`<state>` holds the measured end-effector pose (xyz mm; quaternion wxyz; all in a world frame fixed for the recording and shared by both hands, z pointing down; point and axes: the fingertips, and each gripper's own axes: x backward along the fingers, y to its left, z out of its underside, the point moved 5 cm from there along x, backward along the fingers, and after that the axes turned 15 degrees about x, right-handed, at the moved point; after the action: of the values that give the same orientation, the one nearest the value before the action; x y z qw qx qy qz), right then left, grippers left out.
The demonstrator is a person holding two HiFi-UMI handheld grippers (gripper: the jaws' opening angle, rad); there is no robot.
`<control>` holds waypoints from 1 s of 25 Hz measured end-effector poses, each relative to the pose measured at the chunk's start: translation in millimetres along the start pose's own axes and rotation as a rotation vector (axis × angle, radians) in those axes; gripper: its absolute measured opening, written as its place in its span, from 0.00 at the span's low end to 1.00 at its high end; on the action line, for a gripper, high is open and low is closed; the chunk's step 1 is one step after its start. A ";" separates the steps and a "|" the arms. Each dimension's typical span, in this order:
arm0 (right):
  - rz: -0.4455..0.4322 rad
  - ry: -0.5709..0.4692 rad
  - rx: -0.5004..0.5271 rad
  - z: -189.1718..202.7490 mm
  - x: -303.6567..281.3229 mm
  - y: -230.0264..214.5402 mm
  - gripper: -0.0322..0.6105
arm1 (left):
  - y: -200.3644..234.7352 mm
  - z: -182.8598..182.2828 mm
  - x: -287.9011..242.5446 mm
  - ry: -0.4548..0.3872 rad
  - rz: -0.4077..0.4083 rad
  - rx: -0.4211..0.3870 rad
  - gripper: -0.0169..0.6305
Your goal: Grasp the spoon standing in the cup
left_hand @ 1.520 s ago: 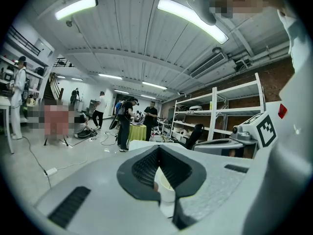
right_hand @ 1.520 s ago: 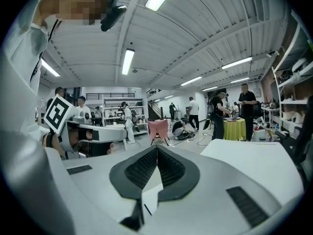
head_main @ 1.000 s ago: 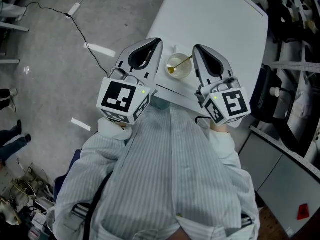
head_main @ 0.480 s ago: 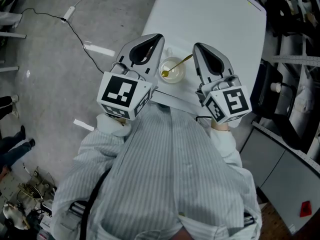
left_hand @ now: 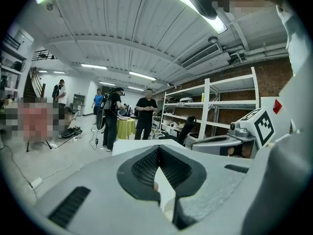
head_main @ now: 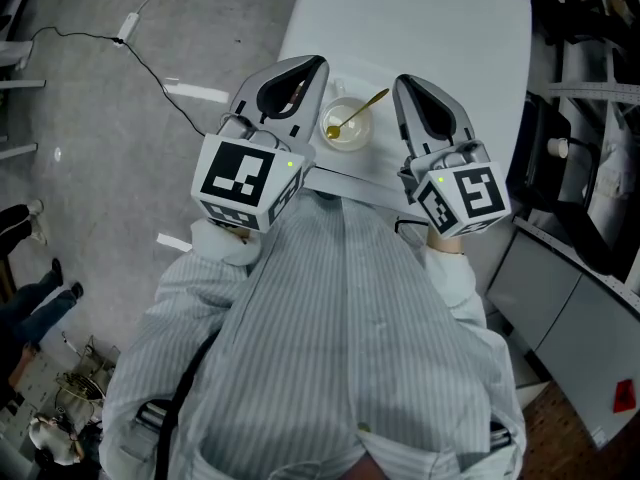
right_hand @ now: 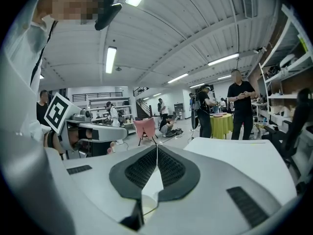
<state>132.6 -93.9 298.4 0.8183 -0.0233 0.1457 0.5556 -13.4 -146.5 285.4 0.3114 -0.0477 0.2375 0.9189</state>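
A white cup [head_main: 347, 128] stands near the front edge of the white table [head_main: 430, 18]. A gold spoon [head_main: 357, 116] leans in it, handle pointing up and to the right. My left gripper [head_main: 318, 63] lies just left of the cup and my right gripper [head_main: 399, 81] just right of it, neither touching it. Seen in their own views, the left gripper [left_hand: 158, 150] and the right gripper [right_hand: 157, 147] each have their tips meeting with nothing between them. The cup's rim [right_hand: 148, 203] shows low under the right jaws.
Grey floor with a black cable [head_main: 165, 73] lies left of the table. Dark chairs and shelving [head_main: 590, 118] crowd the table's right side. Several people stand far off by a yellow-green table [right_hand: 219, 123].
Both grippers have edged forward along either side of the cup and sit a little farther over the table. Their jaws stayed shut.
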 end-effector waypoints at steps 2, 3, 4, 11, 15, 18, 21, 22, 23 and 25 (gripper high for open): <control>0.006 0.009 -0.006 2.4 1.0 0.6 0.07 | 0.2 2.2 -0.5 0.007 0.002 0.003 0.04; 0.006 0.012 -0.008 3.3 1.2 1.4 0.07 | 0.3 3.3 -0.3 0.011 0.003 0.004 0.04; 0.004 0.013 -0.011 4.2 1.3 2.3 0.07 | 0.3 4.6 -0.2 0.014 0.004 0.005 0.04; 0.016 0.043 -0.045 16.8 2.6 5.5 0.07 | 5.0 14.4 1.2 0.042 0.005 0.019 0.04; 0.012 0.067 -0.080 29.4 1.1 3.6 0.19 | 9.7 24.1 -2.5 0.070 0.003 0.022 0.04; 0.010 0.092 -0.106 41.5 0.3 1.6 0.25 | 11.8 31.7 -5.6 0.093 -0.002 0.024 0.04; 0.005 0.122 -0.126 53.6 -1.2 1.1 0.29 | 15.5 38.2 -8.0 0.110 -0.006 0.033 0.04; 0.003 0.131 -0.134 57.4 -1.7 1.3 0.30 | 16.8 40.4 -8.8 0.115 -0.007 0.036 0.04; 0.001 0.140 -0.142 61.2 -2.2 1.5 0.32 | 18.0 42.4 -9.6 0.120 -0.008 0.040 0.04; -0.006 0.158 -0.159 68.3 -4.0 2.2 0.33 | 20.6 46.2 -11.6 0.128 -0.007 0.046 0.04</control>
<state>143.7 -83.0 365.1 0.8014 -0.1322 0.1652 0.5595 -13.5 -145.6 337.3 0.3000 -0.1000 0.2778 0.9071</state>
